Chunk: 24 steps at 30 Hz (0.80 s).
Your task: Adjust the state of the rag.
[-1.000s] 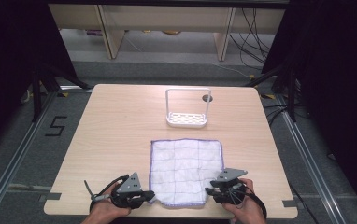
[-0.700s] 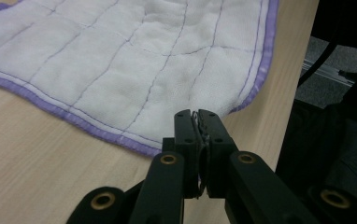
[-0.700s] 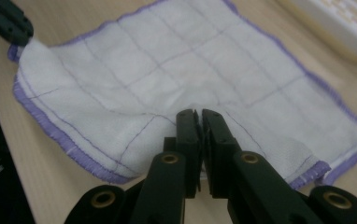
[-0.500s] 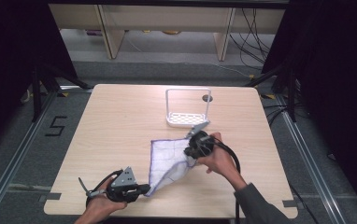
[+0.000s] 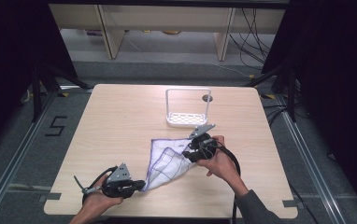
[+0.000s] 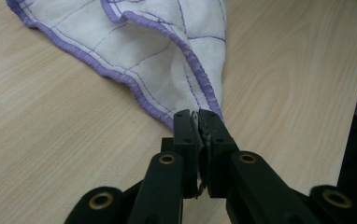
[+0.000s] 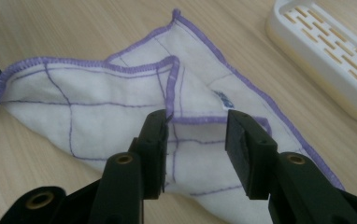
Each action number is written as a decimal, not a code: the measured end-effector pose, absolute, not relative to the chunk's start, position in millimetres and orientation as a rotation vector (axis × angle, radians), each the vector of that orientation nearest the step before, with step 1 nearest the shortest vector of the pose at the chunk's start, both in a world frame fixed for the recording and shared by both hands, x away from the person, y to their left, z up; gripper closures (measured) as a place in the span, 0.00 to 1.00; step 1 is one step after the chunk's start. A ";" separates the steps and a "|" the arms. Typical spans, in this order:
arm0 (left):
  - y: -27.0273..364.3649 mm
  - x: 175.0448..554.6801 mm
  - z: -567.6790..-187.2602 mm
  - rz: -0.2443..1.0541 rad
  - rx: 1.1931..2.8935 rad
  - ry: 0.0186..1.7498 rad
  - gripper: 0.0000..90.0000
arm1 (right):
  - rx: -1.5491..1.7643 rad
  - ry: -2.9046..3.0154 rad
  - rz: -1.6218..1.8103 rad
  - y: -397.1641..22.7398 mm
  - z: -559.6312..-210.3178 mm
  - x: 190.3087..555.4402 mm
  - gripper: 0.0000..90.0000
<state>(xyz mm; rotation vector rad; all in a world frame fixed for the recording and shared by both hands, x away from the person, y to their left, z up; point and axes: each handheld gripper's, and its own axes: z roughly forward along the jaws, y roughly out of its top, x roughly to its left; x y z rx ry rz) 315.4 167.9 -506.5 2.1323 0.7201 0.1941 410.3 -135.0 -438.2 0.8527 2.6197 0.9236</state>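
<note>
A white cloth with purple stitching lies folded into a rough triangle on the wooden table. My left gripper is shut on the cloth's near corner, low at the table's front edge. My right gripper hovers over the far side of the cloth, where a folded-over corner lies. Its jaws have just been opening and now stand apart, with the cloth lying slack beneath them and no pad pressing on it.
A white slotted rack with an upright frame stands just beyond the right gripper, its base close by in the right gripper view. A round hole sits in the table behind it. Cables trail from both grippers.
The cloth lay flat with both grippers at its near corners. The right gripper has carried its corner up and away, folding the cloth diagonally, and its jaws have parted. The left hand barely moved.
</note>
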 end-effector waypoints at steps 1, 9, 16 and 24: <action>167.3 314.9 -506.9 0.193 2.124 0.723 0.95 | 0.862 2.591 0.935 -135.8 -441.1 409.7 0.64; 167.9 314.8 -507.1 0.189 2.126 0.725 0.95 | 0.808 2.620 0.919 -111.2 -445.0 414.9 0.56; 167.3 312.9 -507.1 0.187 2.127 0.728 0.95 | 0.740 2.650 0.729 -97.9 -463.2 432.6 0.98; 167.6 310.9 -503.2 0.192 2.126 0.702 0.96 | 0.766 2.637 0.899 -142.6 -424.3 404.1 0.99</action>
